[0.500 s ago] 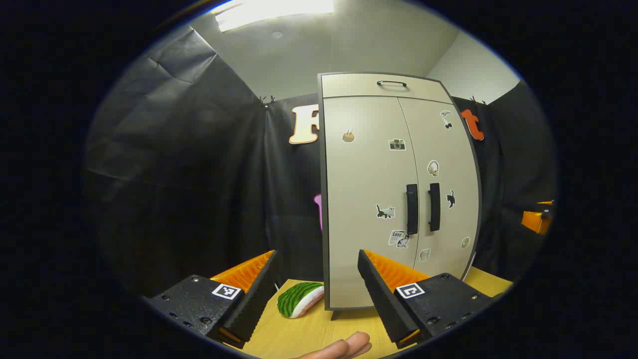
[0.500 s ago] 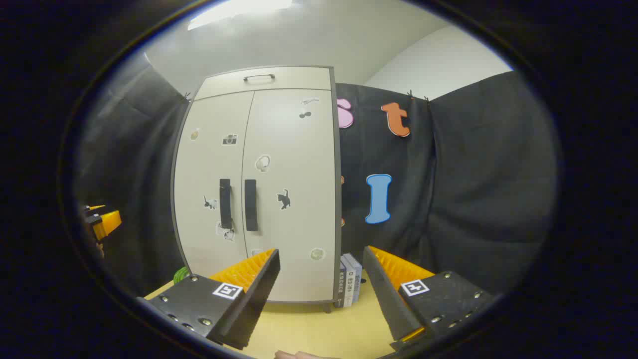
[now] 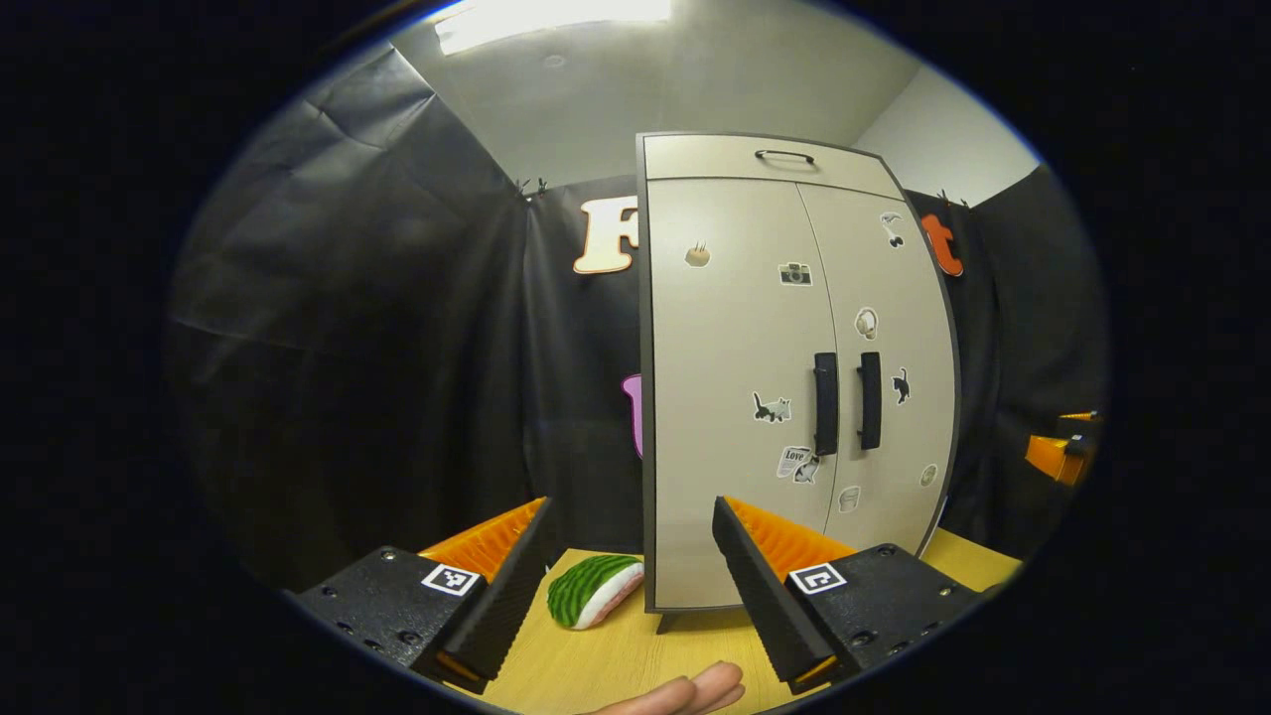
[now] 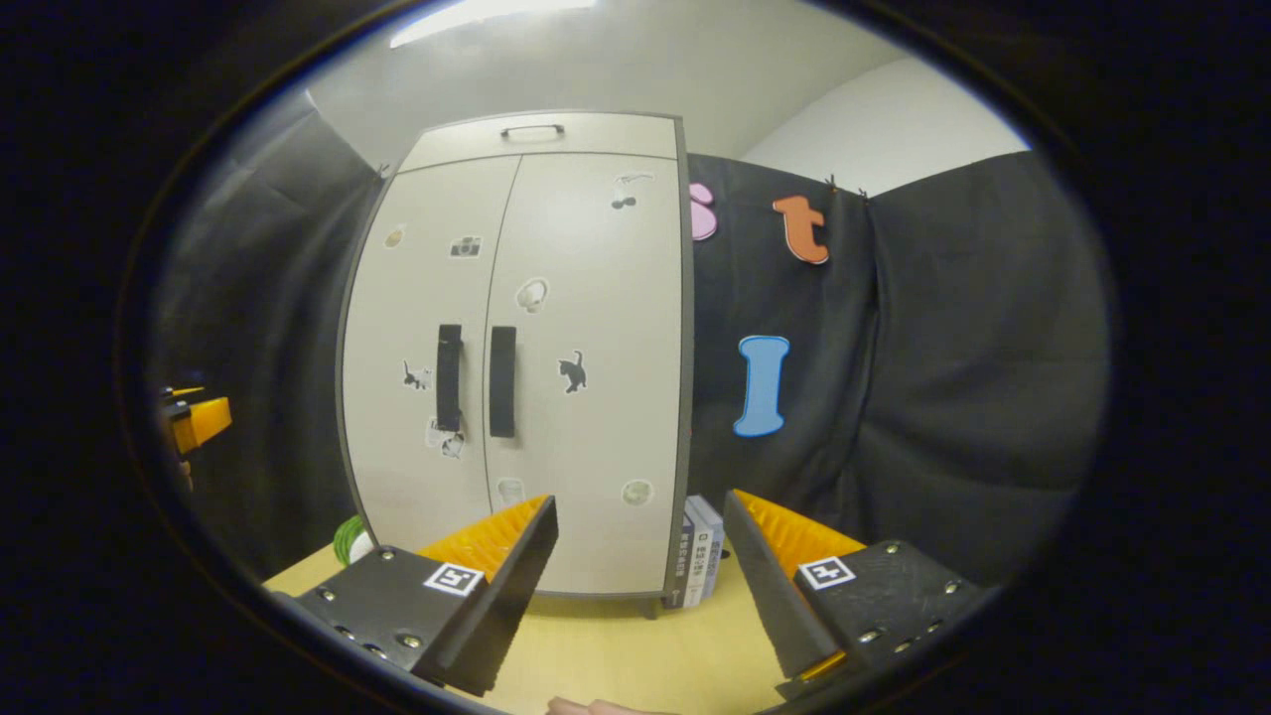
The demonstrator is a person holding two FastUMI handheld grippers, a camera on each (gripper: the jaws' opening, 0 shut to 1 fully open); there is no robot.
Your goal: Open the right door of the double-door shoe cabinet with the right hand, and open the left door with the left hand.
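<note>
Pale wood table [image 3: 635, 660], smooth beige cabinet [image 4: 516, 357], doors closed

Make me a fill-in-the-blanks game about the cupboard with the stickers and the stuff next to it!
1. Both doors of the shoe cabinet are ____.
2. The two black door handles stand ____, side by side.
3. The watermelon toy lies on the table at the cabinet's ____ side.
4. The left gripper and the right gripper are both ____.

Missing words: closed; upright; left; open
</note>
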